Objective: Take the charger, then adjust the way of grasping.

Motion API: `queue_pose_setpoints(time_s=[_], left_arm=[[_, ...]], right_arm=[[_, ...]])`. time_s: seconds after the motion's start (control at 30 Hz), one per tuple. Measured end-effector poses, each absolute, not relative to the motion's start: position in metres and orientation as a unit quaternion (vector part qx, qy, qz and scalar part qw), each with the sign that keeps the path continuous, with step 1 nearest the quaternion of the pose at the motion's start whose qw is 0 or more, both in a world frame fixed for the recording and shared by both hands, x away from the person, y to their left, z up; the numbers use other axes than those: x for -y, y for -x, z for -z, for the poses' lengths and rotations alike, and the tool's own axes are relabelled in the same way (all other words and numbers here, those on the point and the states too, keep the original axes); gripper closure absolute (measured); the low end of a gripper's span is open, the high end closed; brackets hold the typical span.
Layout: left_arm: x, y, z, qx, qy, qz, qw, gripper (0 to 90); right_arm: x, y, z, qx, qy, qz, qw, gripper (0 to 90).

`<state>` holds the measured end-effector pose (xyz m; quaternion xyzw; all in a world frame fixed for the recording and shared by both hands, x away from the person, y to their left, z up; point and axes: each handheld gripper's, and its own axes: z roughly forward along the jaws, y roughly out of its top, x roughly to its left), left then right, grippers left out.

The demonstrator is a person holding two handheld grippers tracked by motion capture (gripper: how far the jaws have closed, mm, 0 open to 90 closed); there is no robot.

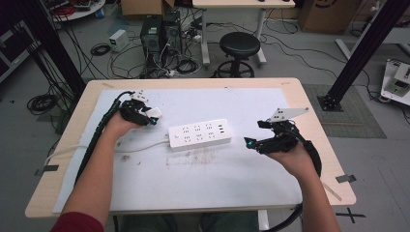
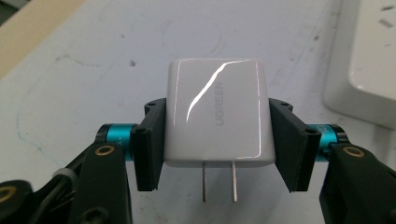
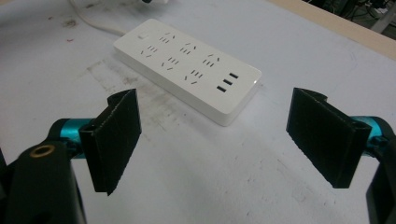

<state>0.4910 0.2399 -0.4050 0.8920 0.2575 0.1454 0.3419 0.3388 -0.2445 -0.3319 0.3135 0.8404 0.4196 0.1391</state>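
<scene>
While left gripper [image 2: 217, 144] clamps charger [image 2: 217, 116], power strip [image 1: 199, 135] beside

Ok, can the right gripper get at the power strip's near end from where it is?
Probably yes. The right gripper is open, its jaws wide apart and empty, and the power strip lies just ahead on bare mat. The left gripper holds a white charger off the far end.

One brand name could be read: "UGREEN", printed in grey along the glossy face of the white charger [image 2: 217, 114], at the centre of the left gripper view, running sideways.
</scene>
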Motion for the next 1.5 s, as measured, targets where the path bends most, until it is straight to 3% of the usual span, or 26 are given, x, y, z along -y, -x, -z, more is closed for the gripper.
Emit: queue_pose_setpoints(time_s=[0.3,0.67,1.5], left_arm=[[-0.239,-0.440,0.351,-0.217,-0.882,-0.173,0.381,42.5],[-0.237,-0.393,0.327,-0.173,-0.885,-0.180,0.394,42.5],[-0.217,-0.365,0.341,-0.119,-0.885,-0.156,0.423,42.5]], right_arm=[[0.247,-0.336,0.330,-0.842,-0.301,-0.425,0.140,18.2],[0.249,-0.334,0.331,-0.840,-0.299,-0.430,0.140,18.2],[0.234,-0.336,0.323,-0.848,-0.290,-0.424,0.132,18.2]])
